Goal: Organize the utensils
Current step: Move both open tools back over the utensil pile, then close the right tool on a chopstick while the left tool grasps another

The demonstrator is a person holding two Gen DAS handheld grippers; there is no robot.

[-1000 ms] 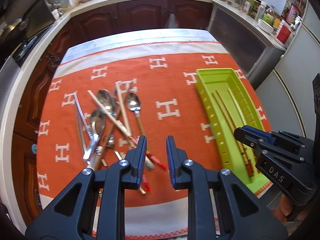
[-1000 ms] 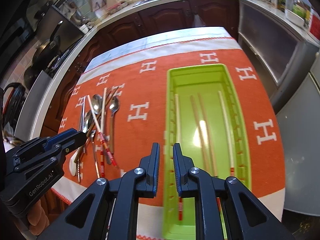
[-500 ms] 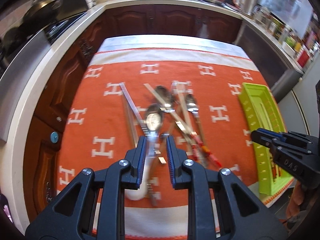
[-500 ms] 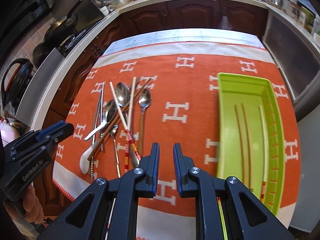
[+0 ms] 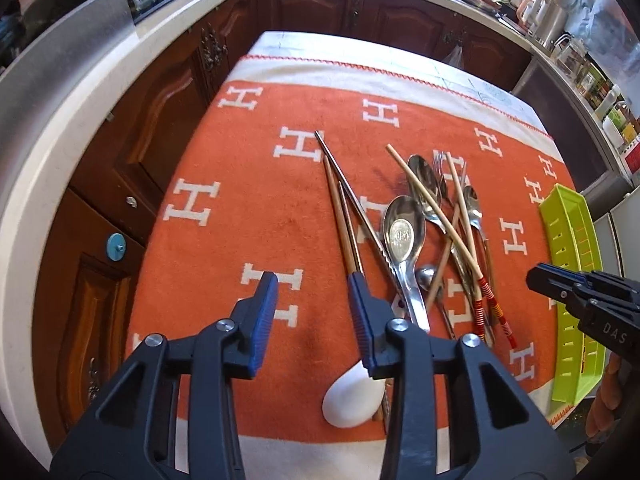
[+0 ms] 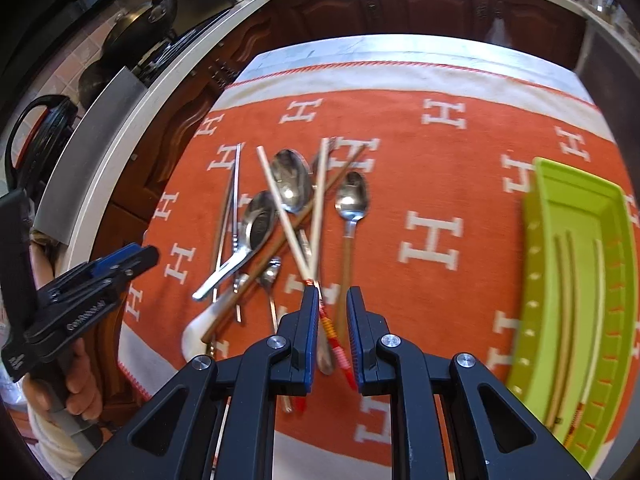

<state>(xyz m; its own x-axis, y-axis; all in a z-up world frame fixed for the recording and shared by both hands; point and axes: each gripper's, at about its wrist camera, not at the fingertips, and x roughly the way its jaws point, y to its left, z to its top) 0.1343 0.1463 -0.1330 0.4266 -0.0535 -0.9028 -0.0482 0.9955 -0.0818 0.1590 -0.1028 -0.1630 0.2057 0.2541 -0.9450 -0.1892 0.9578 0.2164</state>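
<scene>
Orange cloth (image 5: 256,216) with white H marks over the worktop; landmark: the utensil pile (image 5: 424,240) near the cloth's middle.

In the pile: large steel spoon (image 5: 403,236), smaller spoons, a fork, dark wooden chopsticks (image 5: 340,216), steel chopsticks, pale chopsticks with red-banded ends (image 6: 298,256) crossing over the spoons. White spoon (image 5: 352,396) at the pile's near edge, partly behind the left tool.

Green tray (image 6: 580,264) well apart from the pile, on its right, near the cloth's right edge; a few chopsticks lying lengthwise inside.

Left tool (image 5: 312,304) just left of the pile's near end, above bare cloth, jaws apart and opening, nothing between them; right finger (image 5: 362,312) over the dark chopsticks' near ends, contact not clear.

Right tool (image 6: 332,320) above the pile's near right part, jaws close together with a narrow gap; red-banded chopstick ends visible through that gap, below the pads, not clamped as far as seen.

Dark wooden cabinets (image 5: 320,4) beyond the pile.
</scene>
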